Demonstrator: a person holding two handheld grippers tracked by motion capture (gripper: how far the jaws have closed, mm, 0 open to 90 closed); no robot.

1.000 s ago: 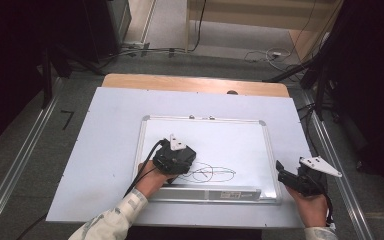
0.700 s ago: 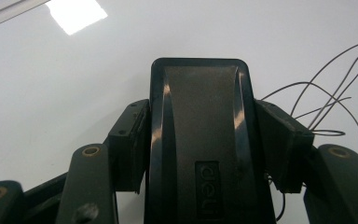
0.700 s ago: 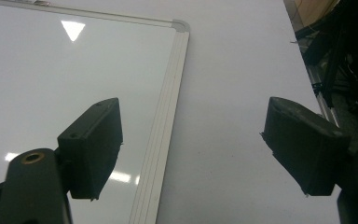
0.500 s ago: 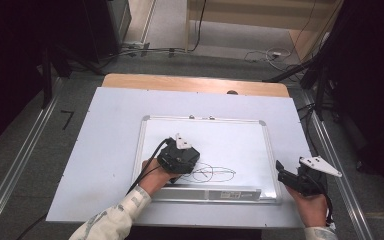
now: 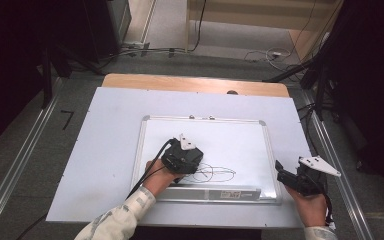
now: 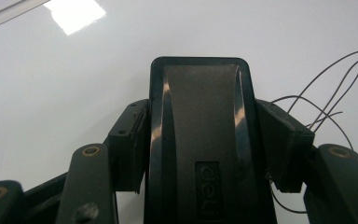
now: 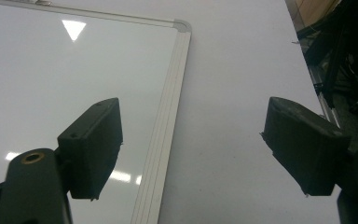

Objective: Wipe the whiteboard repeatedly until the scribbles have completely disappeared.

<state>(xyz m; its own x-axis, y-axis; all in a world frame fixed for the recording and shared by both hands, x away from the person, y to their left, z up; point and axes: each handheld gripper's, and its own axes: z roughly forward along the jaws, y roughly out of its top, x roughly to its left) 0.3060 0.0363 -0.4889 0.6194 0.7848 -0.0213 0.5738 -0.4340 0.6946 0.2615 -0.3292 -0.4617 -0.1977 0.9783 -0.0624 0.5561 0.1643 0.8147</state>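
Eraser (image 6: 200,140): clamped in left tool (image 5: 182,157); keep flat on whiteboard (image 5: 240,145), sweep over scribbles (image 5: 212,173). Right tool (image 7: 191,149): jaws apart, idle.

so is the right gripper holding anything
No, in the right gripper view the right gripper stands wide open over the whiteboard edge, nothing between its jaws.

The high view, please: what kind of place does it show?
Probably a lab or workshop recording station: a whiteboard lies flat on a white-covered table, cables trail over the grey floor, and dark equipment racks stand around.
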